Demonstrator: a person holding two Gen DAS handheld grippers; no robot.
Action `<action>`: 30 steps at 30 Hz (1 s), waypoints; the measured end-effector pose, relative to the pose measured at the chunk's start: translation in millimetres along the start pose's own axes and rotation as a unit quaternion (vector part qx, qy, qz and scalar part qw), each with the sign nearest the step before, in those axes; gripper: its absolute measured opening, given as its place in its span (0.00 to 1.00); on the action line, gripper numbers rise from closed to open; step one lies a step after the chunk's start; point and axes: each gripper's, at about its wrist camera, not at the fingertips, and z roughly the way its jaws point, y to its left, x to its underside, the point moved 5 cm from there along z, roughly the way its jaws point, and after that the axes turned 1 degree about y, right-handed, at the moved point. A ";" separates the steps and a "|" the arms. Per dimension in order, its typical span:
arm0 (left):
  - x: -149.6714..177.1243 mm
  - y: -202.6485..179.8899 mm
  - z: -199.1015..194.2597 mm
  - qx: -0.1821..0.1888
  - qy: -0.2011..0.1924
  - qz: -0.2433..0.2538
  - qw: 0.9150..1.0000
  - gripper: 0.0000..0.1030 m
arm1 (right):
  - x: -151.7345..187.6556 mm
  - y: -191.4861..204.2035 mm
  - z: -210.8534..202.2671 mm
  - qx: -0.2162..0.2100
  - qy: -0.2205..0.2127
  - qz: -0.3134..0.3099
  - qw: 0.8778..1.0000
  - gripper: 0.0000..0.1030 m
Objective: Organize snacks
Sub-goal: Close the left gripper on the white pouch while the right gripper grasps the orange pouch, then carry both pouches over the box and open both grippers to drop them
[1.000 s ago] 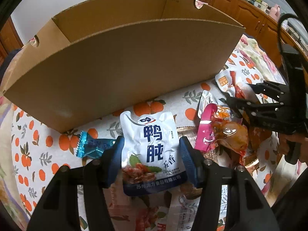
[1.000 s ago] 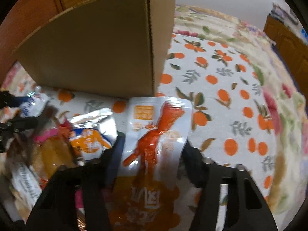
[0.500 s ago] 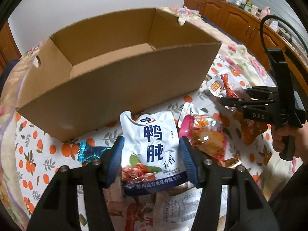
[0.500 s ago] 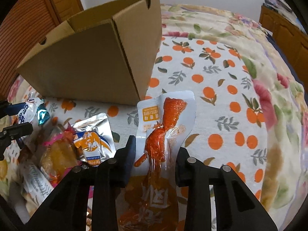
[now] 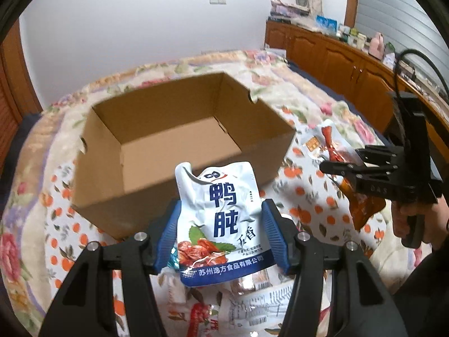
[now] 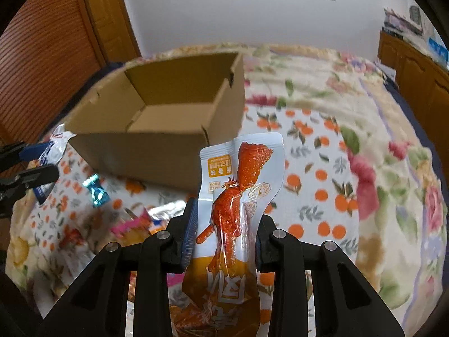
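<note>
Left gripper (image 5: 221,233) clamps the white-blue pouch (image 5: 221,224) and right gripper (image 6: 224,230) clamps the orange pouch (image 6: 235,196), both lifted before the open-topped cardboard box's (image 5: 157,193) near rim

The bed (image 5: 308,104) is covered by a floral quilt (image 6: 393,185) with a white cloth printed in oranges (image 6: 317,174) spread over it. An open cardboard box (image 5: 157,193) stands on the cloth (interior bare as far as visible). A teal wrapper (image 6: 96,189) lies on the cloth just in front of the box. Nearer the cameras, a loose pile of snack packets (image 5: 252,297) lies on the cloth, including a pink-edged packet (image 6: 126,226) and a silver one (image 6: 165,209); their details are blurred
</note>
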 end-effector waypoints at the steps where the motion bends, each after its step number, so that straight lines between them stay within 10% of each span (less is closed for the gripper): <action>1: -2.7 1.8 -2.6 -0.002 -0.004 -0.001 1.000 0.56 | -3.8 2.2 -2.9 -0.001 -0.004 -0.003 1.000 0.31; 30: -79.5 95.7 23.3 -0.044 -0.059 -0.042 0.996 0.56 | -140.6 79.7 17.0 -0.032 -0.076 -0.077 0.994 0.31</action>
